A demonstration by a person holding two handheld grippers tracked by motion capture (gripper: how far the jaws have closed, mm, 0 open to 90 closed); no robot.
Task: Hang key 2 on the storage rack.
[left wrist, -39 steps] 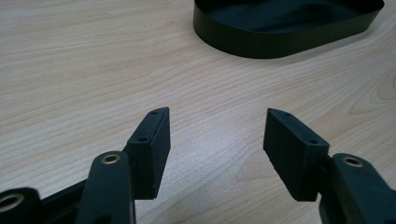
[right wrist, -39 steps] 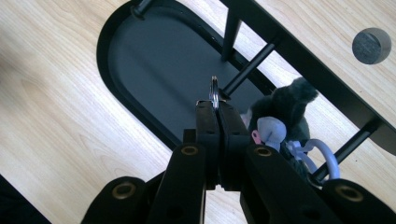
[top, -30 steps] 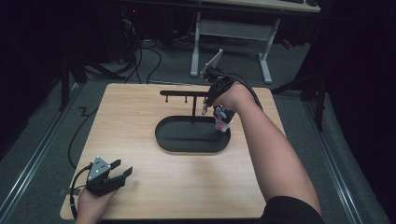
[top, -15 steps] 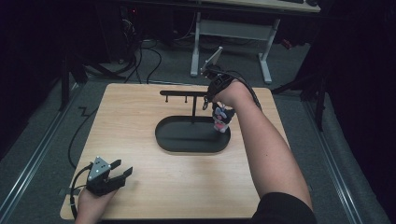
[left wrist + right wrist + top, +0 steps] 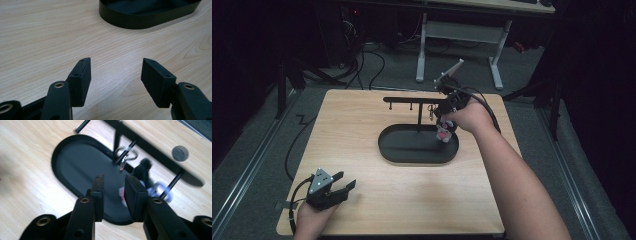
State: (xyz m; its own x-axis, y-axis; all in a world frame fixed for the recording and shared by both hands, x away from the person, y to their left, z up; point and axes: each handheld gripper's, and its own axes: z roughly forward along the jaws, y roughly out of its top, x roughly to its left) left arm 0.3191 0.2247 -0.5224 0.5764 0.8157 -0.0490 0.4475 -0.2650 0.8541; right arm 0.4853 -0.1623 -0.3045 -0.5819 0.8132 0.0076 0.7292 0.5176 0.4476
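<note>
Bench [image 5: 362, 130] fills mid-frame in the high view. Black oval tray [image 5: 412, 152] at centre, T-shaped rack [image 5: 419, 102] standing in it. Right tool [image 5: 443, 131] right of centre over the tray's right end, jaws narrowly apart, blurred pink-white keychain [image 5: 146, 186] just past them; grip unclear. Left tool [image 5: 344, 186] lower left, spread, nothing between.

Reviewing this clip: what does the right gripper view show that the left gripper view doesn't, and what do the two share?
Right gripper view alone: the rack's crossbar with its pegs, a metal key ring hanging from one peg, and a blurred keychain charm just beyond the right gripper.

Left gripper view alone: the left gripper, jaws wide apart over bare wood, holding nothing.

Both: the wooden table and the black oval tray.
</note>
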